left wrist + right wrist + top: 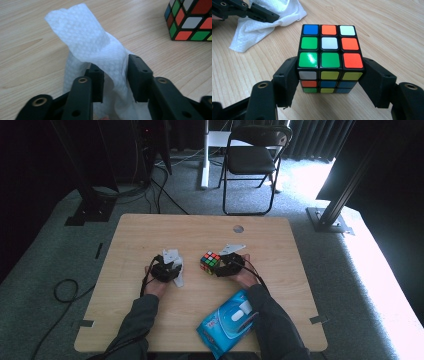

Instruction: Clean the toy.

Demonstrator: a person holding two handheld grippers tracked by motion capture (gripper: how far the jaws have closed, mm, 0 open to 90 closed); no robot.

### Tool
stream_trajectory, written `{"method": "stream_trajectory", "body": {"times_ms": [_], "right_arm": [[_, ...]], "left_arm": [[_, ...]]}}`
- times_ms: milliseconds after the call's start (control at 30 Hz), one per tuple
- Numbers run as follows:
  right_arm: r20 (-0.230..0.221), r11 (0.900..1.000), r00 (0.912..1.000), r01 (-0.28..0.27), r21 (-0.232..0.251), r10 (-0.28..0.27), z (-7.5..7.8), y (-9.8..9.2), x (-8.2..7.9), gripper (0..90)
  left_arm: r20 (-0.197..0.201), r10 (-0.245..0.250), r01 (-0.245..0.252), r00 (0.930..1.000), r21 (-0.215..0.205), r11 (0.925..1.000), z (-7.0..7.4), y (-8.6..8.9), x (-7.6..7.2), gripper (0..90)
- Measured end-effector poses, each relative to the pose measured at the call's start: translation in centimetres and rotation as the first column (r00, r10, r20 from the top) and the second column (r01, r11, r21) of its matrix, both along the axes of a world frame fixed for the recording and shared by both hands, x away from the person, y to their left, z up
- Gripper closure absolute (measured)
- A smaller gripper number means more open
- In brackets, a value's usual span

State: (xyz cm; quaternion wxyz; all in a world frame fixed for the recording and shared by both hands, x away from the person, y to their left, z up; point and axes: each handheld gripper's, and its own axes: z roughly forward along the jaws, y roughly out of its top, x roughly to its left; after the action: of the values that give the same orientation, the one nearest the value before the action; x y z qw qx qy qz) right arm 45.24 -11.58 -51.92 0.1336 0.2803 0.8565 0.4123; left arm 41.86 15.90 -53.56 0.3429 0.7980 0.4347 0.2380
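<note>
Centrally on the counter (200, 227), slightly right of the middle: scrambled puzzle cube (210, 262), resting flat on the wood. Clamped on its two opposite sides by the jaws of the right gripper (227, 264), both black pads pressed against the lower layers. Top face as seen in the right gripper view: blue, orange and white along the far row, green, white and orange across the middle, two greens and an orange nearest. Near face below: white and two yellows on top, then orange and blues, the bottom row partly in shadow.

Just left of the cube, apart from it: white embossed wipe (85, 37), crumpled, one end standing up, the rest spread on the wood. Passes between the jaws of the left gripper (115, 77), which stand apart with the wipe hanging loose in the gap rather than pinched. Left gripper well apart from the right one, wipe peeking out beside it in the high view.

Nearer the front edge, between the two dark sleeves: blue pack of wipes (230, 320), lying at an angle, partly under the right forearm.

Beyond the far edge, on grey carpet: black folding chair (252, 160), with cables trailing across the floor to its left.
</note>
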Motion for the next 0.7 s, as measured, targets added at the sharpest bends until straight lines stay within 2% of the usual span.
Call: {"method": "stream_trajectory", "body": {"times_ms": [100,300,467,700], "right_arm": [[0.013,1.000,0.9999,-0.002,-0.012,0.003,0.0,0.1,-0.1,33.3],[0.011,1.000,0.9999,0.005,-0.001,-0.005,0.1,0.1,0.0,28.5],[0.020,1.000,0.9998,0.002,0.023,-0.002,0.4,0.0,-0.2,25.9],[0.041,0.999,0.9991,0.010,0.042,-0.011,0.9,0.1,-0.4,23.6]], "left_arm": [[-0.004,0.002,-0.002,1.0000,-0.006,1.0000,0.1,0.1,0.0,60.4],[-0.010,0.006,-0.006,0.9999,-0.025,0.9997,0.3,0.3,-0.2,53.5],[-0.010,-0.003,0.003,0.9999,-0.037,0.9993,0.9,0.5,-0.5,47.0],[-0.023,0.015,-0.016,0.9996,-0.048,0.9987,1.4,0.8,-0.9,38.5]]}}
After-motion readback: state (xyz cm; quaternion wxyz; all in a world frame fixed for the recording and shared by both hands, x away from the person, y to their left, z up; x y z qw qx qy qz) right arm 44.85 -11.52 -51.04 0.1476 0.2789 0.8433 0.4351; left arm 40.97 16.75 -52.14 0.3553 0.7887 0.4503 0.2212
